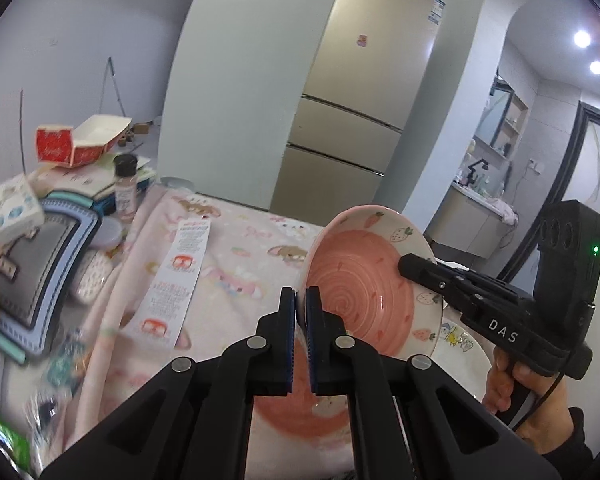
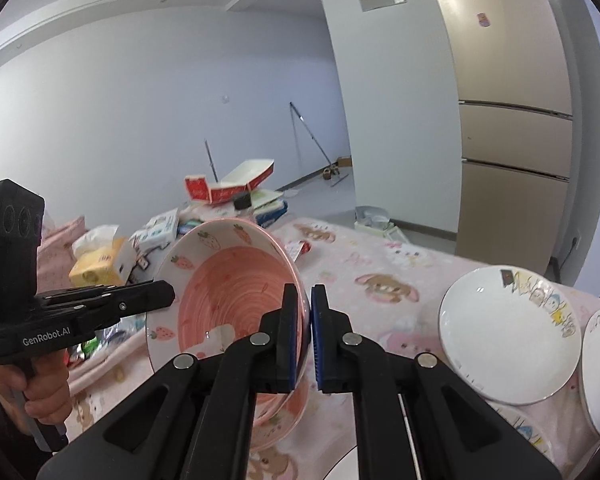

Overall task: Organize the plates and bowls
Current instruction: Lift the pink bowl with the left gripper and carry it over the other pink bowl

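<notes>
A tall beige refrigerator (image 1: 352, 92) stands against the far wall of a kitchen-side room, behind a table draped in a pink cartoon-print cloth (image 1: 236, 248), where a person sorting plates and bowls works with a handheld gripper in each hand. Household clutter, topped by an open red-and-white carton (image 1: 80, 140), crowds the cloth's far-left end, leaving the middle free for the dishes. To the right, a white plate (image 2: 504, 336) with cartoon figures on its rim leans against other white dishes at the frame edge, apparently the pile already begun. At centre, a pink bowl (image 1: 364, 280) painted with strawberries and carrots is lifted clear of the cloth and tipped steeply, its spiral-painted inside facing the left wrist camera. Both tools share the load: the left gripper (image 1: 300, 308) is clamped tight on the near rim, blue pads pressing either side of the wall, while the right gripper (image 2: 305, 312) pinches the opposite rim just as tightly. The two-sided hold probably keeps the glazed bowl from swinging or slipping as it travels. Beneath it, a second pink dish (image 1: 300, 416) of the same pattern rests on the cloth, partly hidden by the gripper's jaws; judging by the match, it may be where this bowl is to nest.
</notes>
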